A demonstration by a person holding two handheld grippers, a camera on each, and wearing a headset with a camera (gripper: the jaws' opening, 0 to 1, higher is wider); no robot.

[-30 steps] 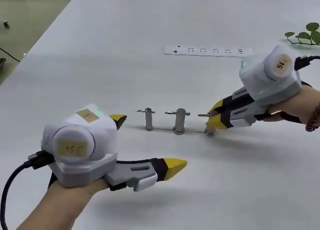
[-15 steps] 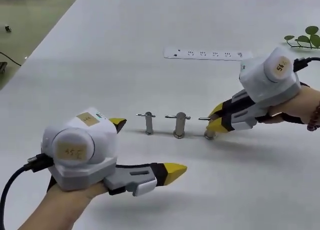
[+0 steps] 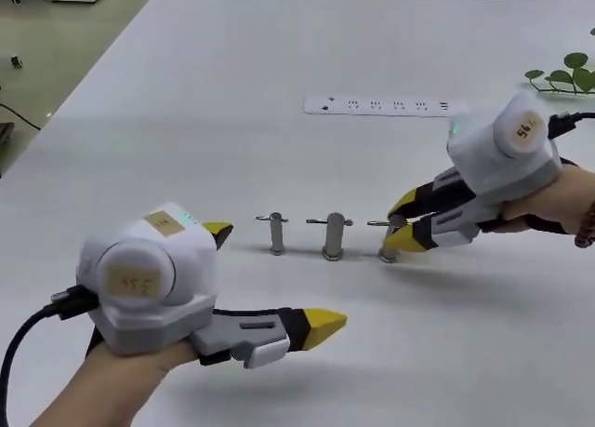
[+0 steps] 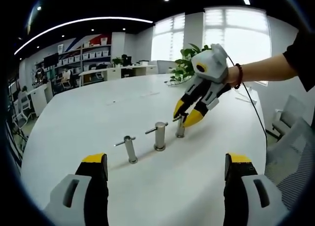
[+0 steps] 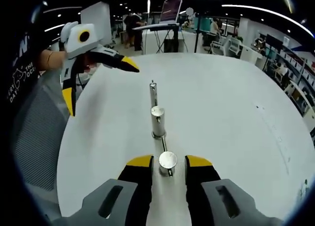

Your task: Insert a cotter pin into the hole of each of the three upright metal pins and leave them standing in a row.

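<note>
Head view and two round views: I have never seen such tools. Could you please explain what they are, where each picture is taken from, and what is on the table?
A person holds a tool with two yellow-tipped jaws, a gripper, in each hand. The head view comes from a camera on the person's head. Each round view comes from a camera on one gripper, looking along its jaws. On the table three pins stand in a row, each with a thin cotter pin through it. A power strip and a plant are further back. The left gripper is open and holds nothing. The right gripper has its jaws around the end pin, with small gaps showing, so it seems open.
</note>
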